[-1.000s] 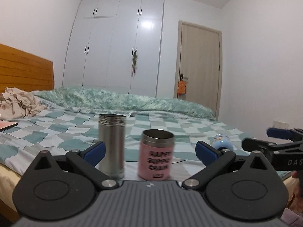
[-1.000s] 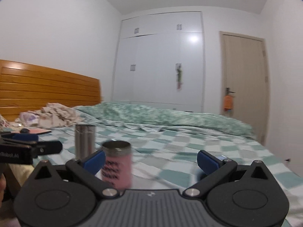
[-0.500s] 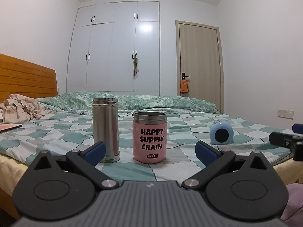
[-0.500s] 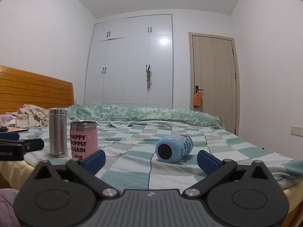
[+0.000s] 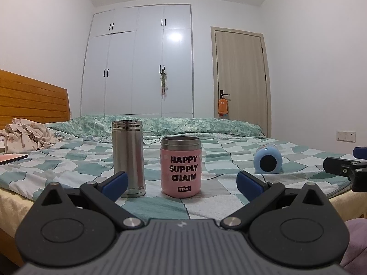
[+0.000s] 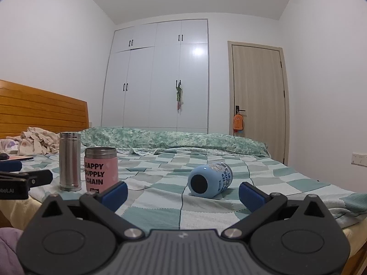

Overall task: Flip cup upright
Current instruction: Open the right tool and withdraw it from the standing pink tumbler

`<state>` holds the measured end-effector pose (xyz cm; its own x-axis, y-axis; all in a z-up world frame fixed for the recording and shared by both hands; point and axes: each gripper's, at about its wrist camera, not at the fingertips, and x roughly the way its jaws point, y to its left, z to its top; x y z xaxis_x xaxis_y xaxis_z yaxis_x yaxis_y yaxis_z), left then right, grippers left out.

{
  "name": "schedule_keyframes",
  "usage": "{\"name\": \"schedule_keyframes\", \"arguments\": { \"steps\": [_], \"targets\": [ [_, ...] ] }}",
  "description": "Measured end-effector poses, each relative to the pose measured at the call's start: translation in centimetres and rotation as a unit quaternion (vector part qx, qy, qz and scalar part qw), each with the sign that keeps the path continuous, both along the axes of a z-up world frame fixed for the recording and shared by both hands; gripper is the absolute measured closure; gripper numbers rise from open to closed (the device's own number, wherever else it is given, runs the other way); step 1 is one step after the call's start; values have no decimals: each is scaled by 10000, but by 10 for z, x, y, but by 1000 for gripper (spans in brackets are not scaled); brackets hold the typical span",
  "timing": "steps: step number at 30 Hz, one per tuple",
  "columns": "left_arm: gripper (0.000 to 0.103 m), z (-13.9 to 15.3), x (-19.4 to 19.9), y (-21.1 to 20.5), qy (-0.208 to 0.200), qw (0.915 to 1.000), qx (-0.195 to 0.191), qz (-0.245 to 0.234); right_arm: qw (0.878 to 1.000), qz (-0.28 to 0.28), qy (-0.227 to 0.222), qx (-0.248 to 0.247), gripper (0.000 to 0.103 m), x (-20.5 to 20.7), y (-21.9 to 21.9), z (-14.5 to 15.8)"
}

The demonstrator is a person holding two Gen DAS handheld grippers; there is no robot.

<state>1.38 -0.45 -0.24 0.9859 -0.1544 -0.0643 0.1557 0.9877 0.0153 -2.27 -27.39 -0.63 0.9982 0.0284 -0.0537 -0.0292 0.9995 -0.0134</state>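
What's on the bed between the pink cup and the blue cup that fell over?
Nothing but checkered blanket. The right wrist view shows bare fabric from the pink cup to the tipped blue cup.

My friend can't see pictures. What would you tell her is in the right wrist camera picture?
A light blue cup lies on its side on a green checked bed, just beyond the open right gripper. To the left a pink cup reading HAPPY SUPPLY CHAIN and a tall steel cup stand upright, with white wardrobes and a door behind.
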Motion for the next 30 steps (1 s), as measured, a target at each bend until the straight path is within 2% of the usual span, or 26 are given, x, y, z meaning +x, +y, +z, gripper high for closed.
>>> {"name": "schedule_keyframes", "arguments": {
  "steps": [30],
  "targets": [
    [0,0,-2,1,-48,10000,-11,-20,10000,-4,-23,-32,0,-1,0,-1]
  ]
}}
